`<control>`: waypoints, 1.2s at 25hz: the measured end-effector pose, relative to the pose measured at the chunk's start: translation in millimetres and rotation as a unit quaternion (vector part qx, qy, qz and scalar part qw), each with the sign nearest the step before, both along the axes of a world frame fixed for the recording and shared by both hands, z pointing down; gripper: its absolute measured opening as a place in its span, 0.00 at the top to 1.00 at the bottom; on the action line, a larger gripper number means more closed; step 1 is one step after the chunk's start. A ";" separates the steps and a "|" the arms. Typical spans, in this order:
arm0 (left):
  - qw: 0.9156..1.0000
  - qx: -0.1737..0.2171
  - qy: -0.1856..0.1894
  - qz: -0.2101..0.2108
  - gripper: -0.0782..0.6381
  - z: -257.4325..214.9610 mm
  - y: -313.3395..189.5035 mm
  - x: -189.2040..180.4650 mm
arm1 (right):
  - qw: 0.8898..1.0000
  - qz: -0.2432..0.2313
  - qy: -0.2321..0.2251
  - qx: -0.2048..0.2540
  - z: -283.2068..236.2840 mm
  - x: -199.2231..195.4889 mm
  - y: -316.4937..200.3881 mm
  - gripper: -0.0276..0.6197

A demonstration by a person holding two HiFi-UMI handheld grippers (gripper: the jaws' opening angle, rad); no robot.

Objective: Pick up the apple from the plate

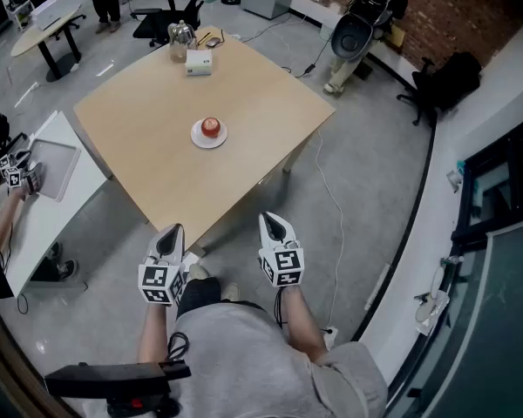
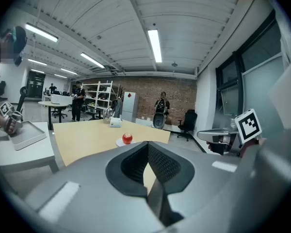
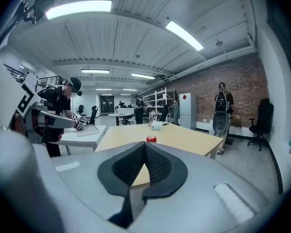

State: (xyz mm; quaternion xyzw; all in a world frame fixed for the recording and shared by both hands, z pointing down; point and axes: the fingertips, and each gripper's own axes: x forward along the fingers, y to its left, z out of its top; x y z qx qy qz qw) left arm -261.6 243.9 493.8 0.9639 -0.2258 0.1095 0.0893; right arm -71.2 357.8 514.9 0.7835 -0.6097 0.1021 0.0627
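We see a smooth grey floor [image 1: 366,172] that looks like polished concrete, with a red brick wall [image 1: 418,7] along its far edge. On it stands a square table [image 1: 148,155] with a flat, pale, matt wooden top and crisp corners. To the left of it is a narrower white desk [image 1: 48,220] with a shallow grey rectangular tray [image 1: 59,165] on it. Nearer to us, off the table's near edge and above the floor, we hold both tools side by side and slightly apart. Both are moulded in smooth grey plastic and taper to a point. Each carries a cube of black-and-white square markers. The left gripper [image 1: 174,230] has its jaws pressed together, its dark pads [image 2: 160,161] with their fine grid texture meeting at the tip with nothing between them. The right gripper [image 1: 269,219] is likewise closed and empty, its ribbed black pads [image 3: 157,166] touching at the front. At the table's far corner we make out a small white box [image 1: 199,62] just beside a rounded, shiny jug [image 1: 181,33]. Near the middle of the table top lies a small round white plate [image 1: 197,138], glossy like glazed ceramic. On that plate, well apart from both tools, sits the apple [image 1: 210,127], round, red and smooth-skinned.
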 end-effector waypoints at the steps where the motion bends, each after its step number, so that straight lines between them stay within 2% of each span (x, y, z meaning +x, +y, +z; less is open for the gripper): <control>1: 1.000 0.001 0.001 0.000 0.86 -1.3 1.3 -0.5 | 1.000 0.000 0.001 0.000 -1.4 -0.8 1.1 0.95; 12: 1.000 0.004 0.004 0.001 0.86 -3.3 19.1 -6.1 | 1.000 -0.012 0.000 0.011 -6.8 -12.3 15.5 0.95; 20: 1.000 -0.001 0.002 0.006 0.86 1.8 21.0 -2.0 | 1.000 -0.012 0.007 -0.005 2.1 -13.4 14.8 0.95; 30: 1.000 -0.008 -0.003 0.008 0.86 13.2 -5.6 33.4 | 0.999 -0.024 0.004 -0.022 15.9 9.8 -10.2 0.95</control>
